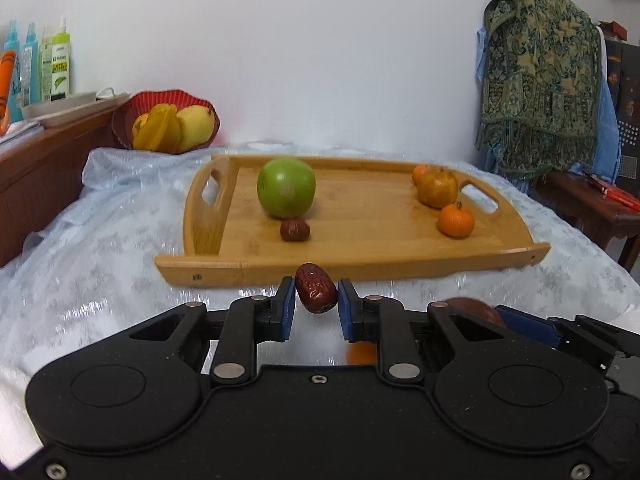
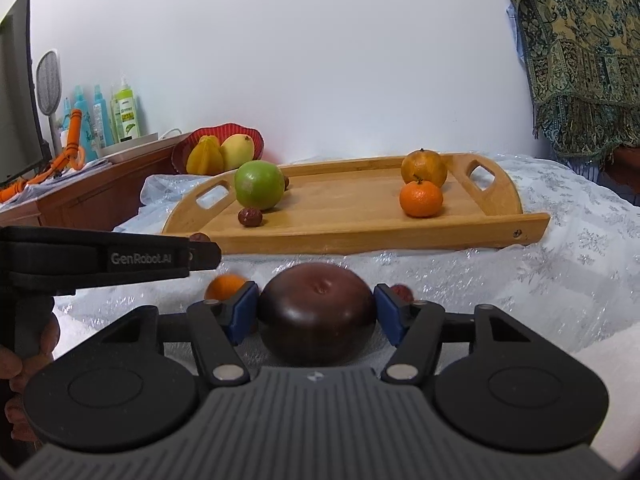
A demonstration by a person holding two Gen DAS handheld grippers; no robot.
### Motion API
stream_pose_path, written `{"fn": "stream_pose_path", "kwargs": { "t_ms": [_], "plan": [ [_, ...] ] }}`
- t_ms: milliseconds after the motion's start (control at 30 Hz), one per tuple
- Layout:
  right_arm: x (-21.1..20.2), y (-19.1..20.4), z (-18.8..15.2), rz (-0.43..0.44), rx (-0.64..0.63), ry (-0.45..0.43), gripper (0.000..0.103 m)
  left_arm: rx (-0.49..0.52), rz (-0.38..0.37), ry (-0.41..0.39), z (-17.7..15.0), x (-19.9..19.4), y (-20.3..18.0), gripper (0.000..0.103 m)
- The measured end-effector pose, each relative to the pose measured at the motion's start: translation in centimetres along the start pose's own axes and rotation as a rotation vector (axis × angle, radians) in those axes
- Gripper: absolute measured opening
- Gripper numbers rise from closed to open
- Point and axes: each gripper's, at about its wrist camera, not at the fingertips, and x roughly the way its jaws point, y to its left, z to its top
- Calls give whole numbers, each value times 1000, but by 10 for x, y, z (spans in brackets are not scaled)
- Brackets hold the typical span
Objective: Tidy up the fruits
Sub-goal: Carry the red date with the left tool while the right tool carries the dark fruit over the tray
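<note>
Two handheld grippers work side by side at the near edge of a wooden tray (image 1: 224, 268) set on a pale, shiny tablecloth (image 1: 120, 248). The left gripper (image 1: 317, 299) pinches a wrinkled red date (image 1: 316, 290) between its blue pads, held just clear of the cloth in front of the tray's near rim. The right gripper (image 2: 316, 312) has its jaws around a dark, glossy round fruit (image 2: 316, 316); the pads appear to press its flanks, with the fruit low over the cloth.

Already on the tray: a green apple (image 1: 286, 188) with a second date (image 1: 295, 229) just beside it at the left, and at the right a brownish-orange fruit (image 1: 438, 188) with a small tangerine (image 1: 455, 220) near it. Another tangerine (image 2: 225, 286) and a small red fruit (image 2: 401, 292) lie loose on the cloth.

The step in hand looks like carrying both fruits onto the tray. Done well, the date would clear the rim and go down beside its twin (like with like), gently gripped, since it is small and soft. The round fruit is smooth and likely to roll, so it wants a level, low release on bare wood, well apart from the apple.
</note>
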Motion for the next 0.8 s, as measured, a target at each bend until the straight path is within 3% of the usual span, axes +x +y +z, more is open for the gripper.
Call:
{"fn": "stream_pose_path", "kwargs": {
  "t_ms": [367, 800],
  "plan": [
    [16, -30, 32, -34, 95, 26, 62, -26, -13, -25, 40, 14, 10, 21],
    [25, -44, 66, -57, 81, -63, 62, -35, -26, -61, 67, 29, 20, 21]
  ]
}}
